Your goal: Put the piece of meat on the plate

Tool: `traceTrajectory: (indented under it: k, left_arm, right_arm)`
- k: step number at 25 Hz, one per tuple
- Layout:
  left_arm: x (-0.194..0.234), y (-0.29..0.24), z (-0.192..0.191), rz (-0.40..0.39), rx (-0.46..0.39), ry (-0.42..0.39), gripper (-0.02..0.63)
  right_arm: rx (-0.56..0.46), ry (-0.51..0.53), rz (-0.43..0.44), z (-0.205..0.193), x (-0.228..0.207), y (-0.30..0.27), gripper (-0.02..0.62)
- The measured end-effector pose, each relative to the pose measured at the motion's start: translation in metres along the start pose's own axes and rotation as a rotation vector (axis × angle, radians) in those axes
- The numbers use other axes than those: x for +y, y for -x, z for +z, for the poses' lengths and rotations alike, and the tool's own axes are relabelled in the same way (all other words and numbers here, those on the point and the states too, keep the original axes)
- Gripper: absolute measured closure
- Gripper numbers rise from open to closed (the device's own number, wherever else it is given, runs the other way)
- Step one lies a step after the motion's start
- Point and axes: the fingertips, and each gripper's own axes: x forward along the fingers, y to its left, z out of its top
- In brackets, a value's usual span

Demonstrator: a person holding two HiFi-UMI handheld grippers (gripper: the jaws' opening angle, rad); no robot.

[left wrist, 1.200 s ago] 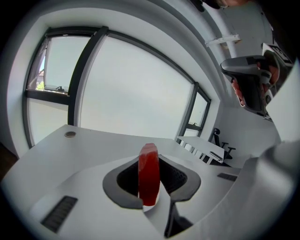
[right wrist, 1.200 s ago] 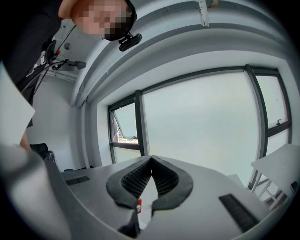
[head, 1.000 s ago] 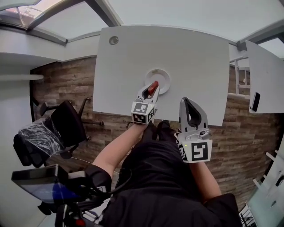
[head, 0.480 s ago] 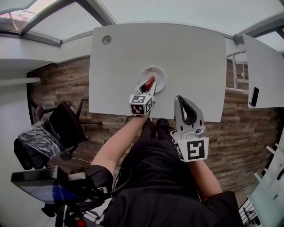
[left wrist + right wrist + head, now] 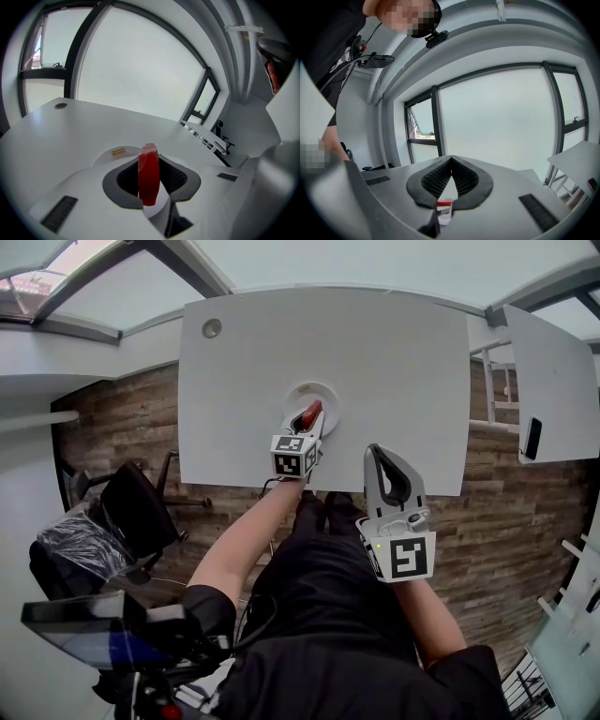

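The left gripper is clamped on the meat, upright between its pads over the plate's near rim, so on release it may stick to 1 pad or tip off the rim.

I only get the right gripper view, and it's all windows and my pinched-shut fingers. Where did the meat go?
Observer: The left gripper has it. The red piece of meat stands on edge, clamped between its fingers.
Operator: Is it on the plate?
Observer: It's over the white plate, not let go. I can't tell whether it touches.
Operator: And where's my gripper?
Observer: The head view shows the right gripper by the near edge of the table, to the right of the plate.
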Motion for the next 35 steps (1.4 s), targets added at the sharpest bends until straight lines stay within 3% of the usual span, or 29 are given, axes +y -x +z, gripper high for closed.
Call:
traceTrajectory:
  k: [11, 14, 20, 31, 35]
  left_arm:
    - [0.003, -0.016, -0.006, -0.035, 0.021, 0.054, 0.509]
    - [0.002, -0.017, -0.007, -0.046, 0.031, 0.047, 0.509]
    - [0.008, -0.020, -0.015, 0.010, 0.064, 0.050, 0.509]
    - [0.004, -0.025, -0.015, -0.009, 0.066, 0.018, 0.506]
    - [0.010, -0.022, -0.014, 0.021, 0.061, 0.006, 0.444]
  right_arm:
    - [0.041, 0.000, -0.023, -0.018, -0.014, 0.003, 0.591]
    - [0.037, -0.002, -0.041, -0.017, -0.022, 0.004, 0.591]
    - [0.021, 0.007, -0.053, -0.012, -0.029, 0.004, 0.589]
    - [0.022, -0.005, -0.056, -0.016, -0.029, 0.008, 0.591]
    - [0.021, -0.004, -0.050, -0.014, -0.024, 0.008, 0.591]
